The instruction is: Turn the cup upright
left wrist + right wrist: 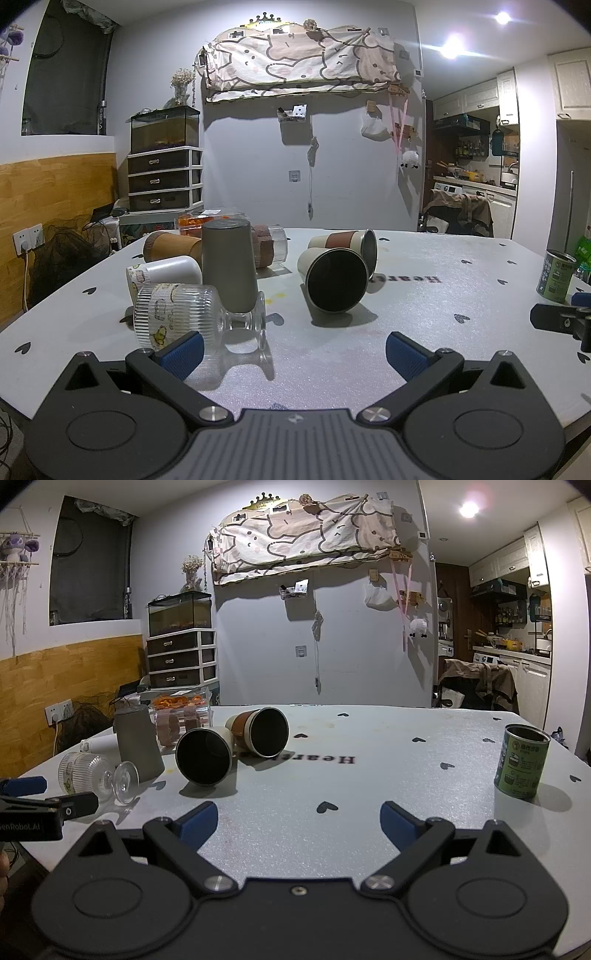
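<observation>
Several cups lie on their sides on the white table [424, 325]. A cream cup with a dark inside [334, 280] [204, 757] points its mouth at me. Behind it lies a cup with a brown sleeve [347, 244] [260, 731]. A ribbed glass goblet [184, 319] [96, 775] lies on its side at the left. A grey cup [229, 266] [137, 744] stands upside down. My left gripper [293, 350] is open and empty, its left pad next to the goblet. My right gripper [299, 821] is open and empty over bare table.
A white cup [166, 275], a wooden-looking cup [171, 248] and a clear cup [269, 245] lie at the back left. A green tin can [557, 276] [521, 766] stands upright at the right. A box of orange food [177, 703] sits at the far edge.
</observation>
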`<state>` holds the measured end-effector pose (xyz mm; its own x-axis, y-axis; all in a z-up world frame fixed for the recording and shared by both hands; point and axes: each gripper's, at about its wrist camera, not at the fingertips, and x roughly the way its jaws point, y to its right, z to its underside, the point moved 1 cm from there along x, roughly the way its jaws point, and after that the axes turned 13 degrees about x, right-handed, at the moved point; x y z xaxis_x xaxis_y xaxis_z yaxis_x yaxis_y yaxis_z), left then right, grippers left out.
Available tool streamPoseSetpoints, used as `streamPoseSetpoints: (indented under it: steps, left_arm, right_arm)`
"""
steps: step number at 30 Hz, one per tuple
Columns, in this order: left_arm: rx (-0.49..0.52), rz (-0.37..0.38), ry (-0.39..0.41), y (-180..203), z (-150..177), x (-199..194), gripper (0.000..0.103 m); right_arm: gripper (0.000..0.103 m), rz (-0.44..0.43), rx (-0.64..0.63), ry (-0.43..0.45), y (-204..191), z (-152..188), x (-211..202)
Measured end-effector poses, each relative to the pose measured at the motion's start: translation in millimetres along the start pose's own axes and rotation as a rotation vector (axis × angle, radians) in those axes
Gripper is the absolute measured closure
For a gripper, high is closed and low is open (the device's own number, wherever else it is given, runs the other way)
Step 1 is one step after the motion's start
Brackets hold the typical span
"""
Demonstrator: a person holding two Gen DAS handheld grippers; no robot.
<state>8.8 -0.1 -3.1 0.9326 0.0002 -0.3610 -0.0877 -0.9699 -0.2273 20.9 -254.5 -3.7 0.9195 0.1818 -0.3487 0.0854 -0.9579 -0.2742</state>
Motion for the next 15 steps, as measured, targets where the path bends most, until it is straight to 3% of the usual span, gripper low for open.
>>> streamPoseSetpoints:
  steps: [15]
  left_arm:
    - [0.000, 0.000, -0.001, 0.0, -0.1, 0.3, 0.000]
  right_arm:
    - [0.008, 0.001, 0.001, -0.001, 0.5, 2.0, 0.5]
